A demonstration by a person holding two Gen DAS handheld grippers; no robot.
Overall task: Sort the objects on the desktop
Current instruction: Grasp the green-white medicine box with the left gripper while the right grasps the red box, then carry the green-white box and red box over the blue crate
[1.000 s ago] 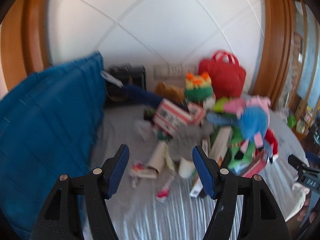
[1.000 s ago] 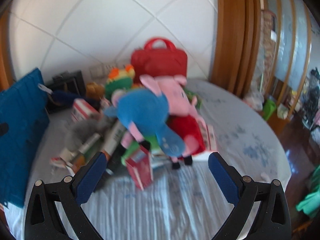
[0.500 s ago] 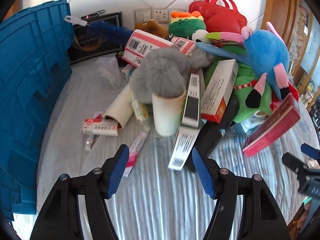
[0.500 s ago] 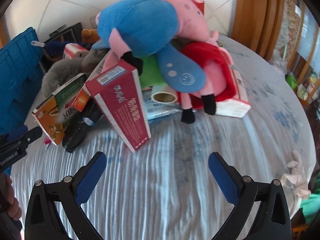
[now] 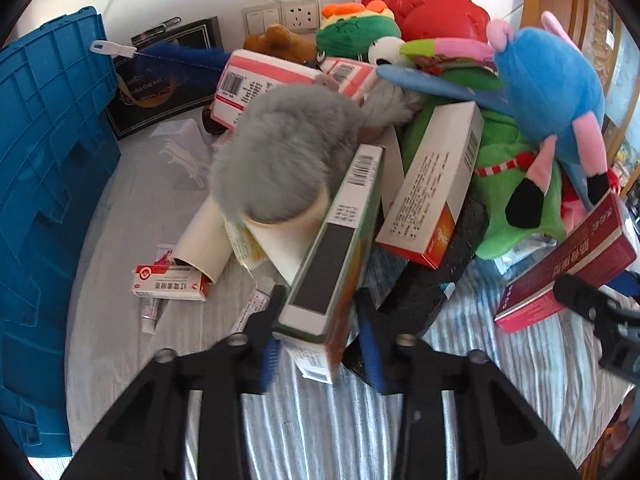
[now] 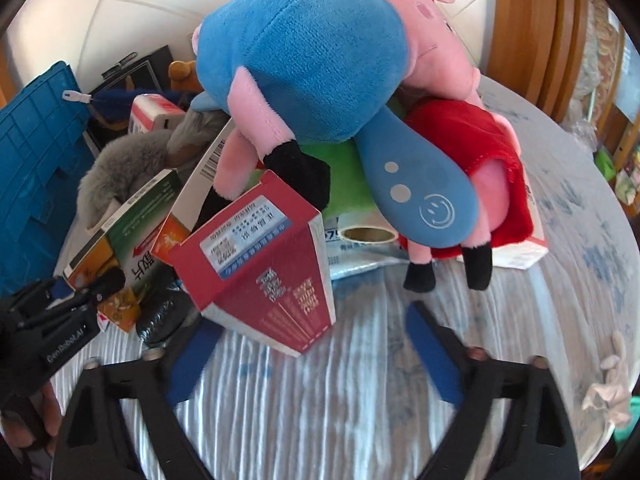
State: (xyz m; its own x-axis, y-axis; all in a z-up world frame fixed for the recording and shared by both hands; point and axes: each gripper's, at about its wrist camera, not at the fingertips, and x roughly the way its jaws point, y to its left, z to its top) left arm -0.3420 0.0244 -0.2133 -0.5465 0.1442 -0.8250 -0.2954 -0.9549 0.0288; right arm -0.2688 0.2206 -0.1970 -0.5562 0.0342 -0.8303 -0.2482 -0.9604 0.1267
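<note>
Closing left tongs [image 5: 320,344] around green box [image 5: 332,264], right tongs [image 6: 316,352] narrowing around red box [image 6: 268,268], neither gripped

Blue crate [image 5: 44,168], red bag [image 5: 432,4], grey fluff [image 5: 280,152], blue-striped cloth [image 6: 320,400].

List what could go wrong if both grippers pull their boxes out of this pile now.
1. The left hand-held gripper is closing around the green box, which the cup and grey plush lean on; they may topple.
2. The right hand-held gripper is closing around the red box, tucked under the blue plush, which may slide off.
</note>
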